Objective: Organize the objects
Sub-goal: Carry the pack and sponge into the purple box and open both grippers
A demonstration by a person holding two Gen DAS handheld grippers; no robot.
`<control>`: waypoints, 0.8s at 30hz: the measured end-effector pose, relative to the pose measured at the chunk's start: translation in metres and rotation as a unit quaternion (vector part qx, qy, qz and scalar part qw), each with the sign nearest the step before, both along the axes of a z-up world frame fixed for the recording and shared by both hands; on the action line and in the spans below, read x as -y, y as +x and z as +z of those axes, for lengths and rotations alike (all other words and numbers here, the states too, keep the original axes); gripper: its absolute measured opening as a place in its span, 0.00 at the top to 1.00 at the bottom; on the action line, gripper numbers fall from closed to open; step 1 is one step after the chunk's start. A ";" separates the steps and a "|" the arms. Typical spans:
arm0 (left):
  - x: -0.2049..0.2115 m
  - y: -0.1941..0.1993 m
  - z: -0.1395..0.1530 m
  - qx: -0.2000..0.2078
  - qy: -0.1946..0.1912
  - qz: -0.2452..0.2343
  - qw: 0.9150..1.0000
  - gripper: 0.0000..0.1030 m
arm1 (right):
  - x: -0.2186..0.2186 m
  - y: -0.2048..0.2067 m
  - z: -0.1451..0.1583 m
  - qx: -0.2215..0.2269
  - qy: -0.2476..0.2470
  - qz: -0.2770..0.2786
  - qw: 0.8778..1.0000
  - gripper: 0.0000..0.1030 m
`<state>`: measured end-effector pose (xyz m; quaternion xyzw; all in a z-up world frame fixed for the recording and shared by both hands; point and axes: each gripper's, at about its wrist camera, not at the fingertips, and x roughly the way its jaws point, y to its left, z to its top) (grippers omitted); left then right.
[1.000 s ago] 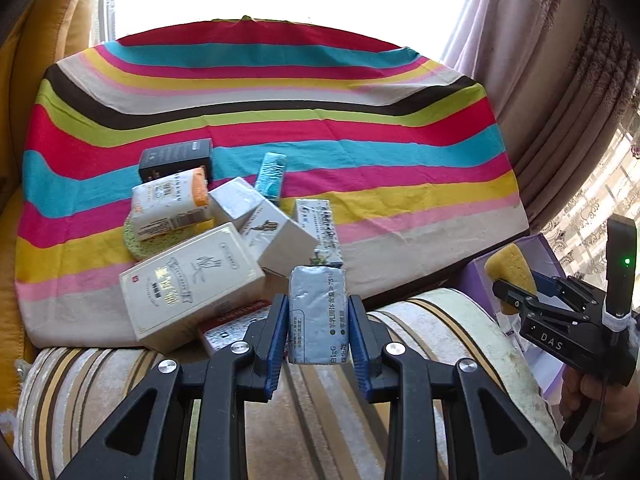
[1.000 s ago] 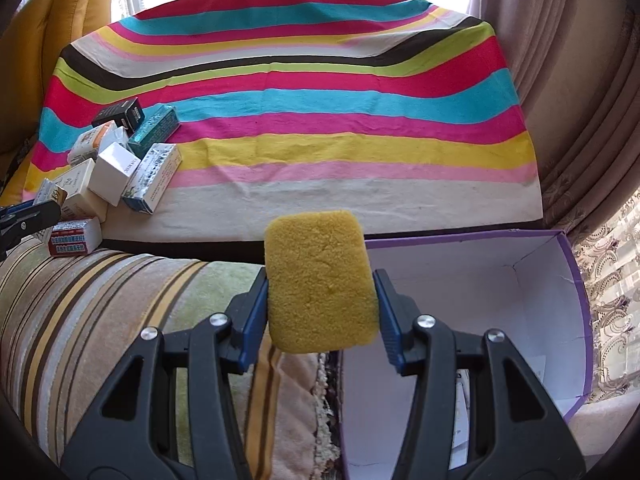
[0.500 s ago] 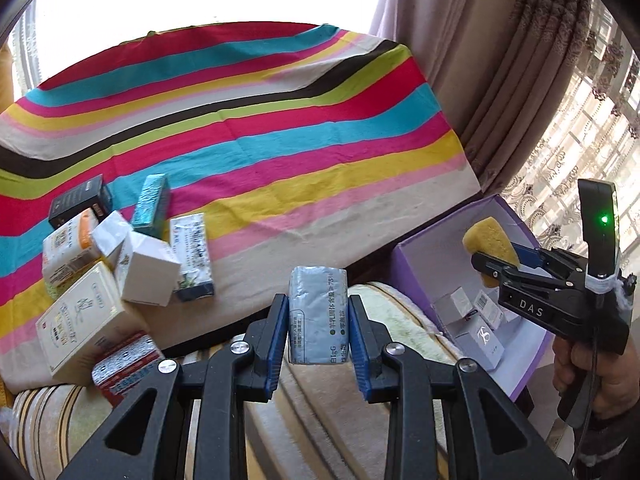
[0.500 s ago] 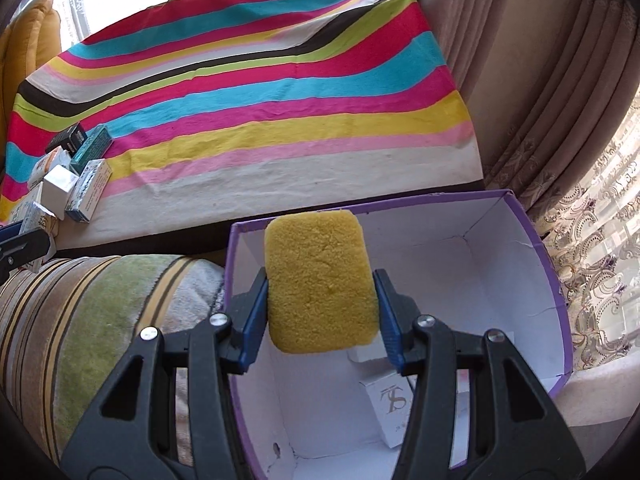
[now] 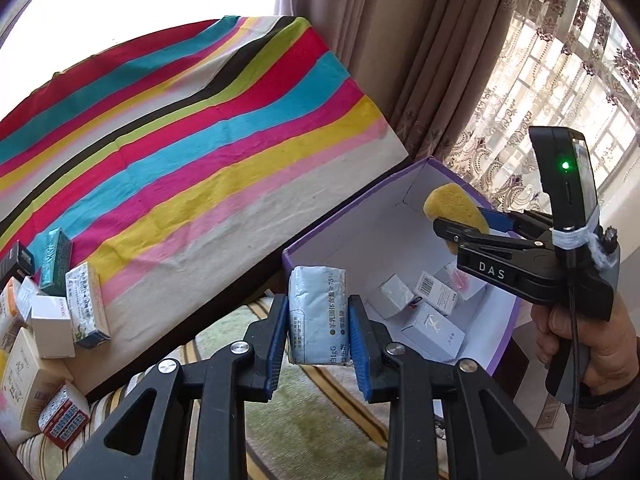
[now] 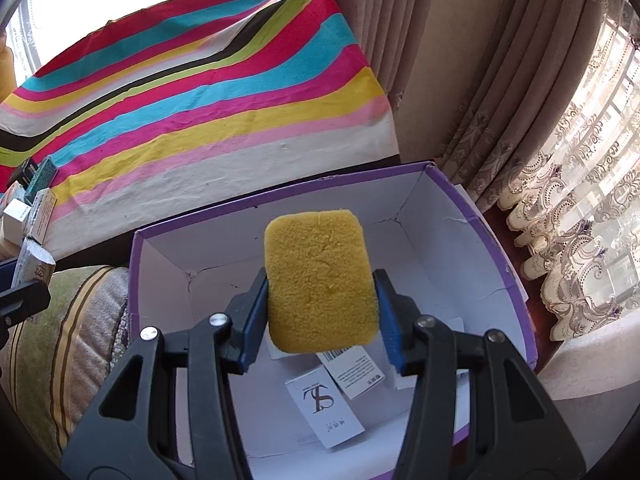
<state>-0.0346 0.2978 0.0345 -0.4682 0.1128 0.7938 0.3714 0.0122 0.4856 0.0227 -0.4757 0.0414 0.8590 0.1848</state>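
The right claw [image 6: 320, 292] is clamped on a sponge [image 6: 320, 280] above the box [image 6: 472, 208]. The left claw [image 5: 318, 320] grips a packet [image 5: 318, 312], seemingly just short of the rim. Released there, it could fall outside.

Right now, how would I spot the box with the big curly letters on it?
Find the purple-rimmed box with white walls, beside the striped cloth. The right gripper holds a yellow sponge above it. Below the sponge, on the box floor, lies a small white carton, the only one printed with a large ornate black monogram; the others nearby show barcodes or plain faces.

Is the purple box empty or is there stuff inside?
Not empty. The purple box has small white boxes lying on its bottom.
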 end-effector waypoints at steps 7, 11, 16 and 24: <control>-0.027 0.008 -0.004 0.009 0.001 -0.032 0.999 0.70 | -0.012 0.003 0.002 -0.002 0.007 -0.017 1.000 0.48; -0.036 0.009 -0.006 0.017 0.006 -0.041 0.999 0.69 | -0.013 0.003 0.002 -0.001 0.008 -0.019 1.000 0.47; -0.034 0.008 -0.008 0.023 0.007 -0.032 0.999 0.59 | -0.014 0.003 0.002 0.000 0.006 -0.022 1.000 0.37; -0.024 0.002 -0.006 0.028 0.018 -0.014 0.999 0.56 | -0.007 0.000 0.005 0.000 0.004 -0.013 1.000 0.31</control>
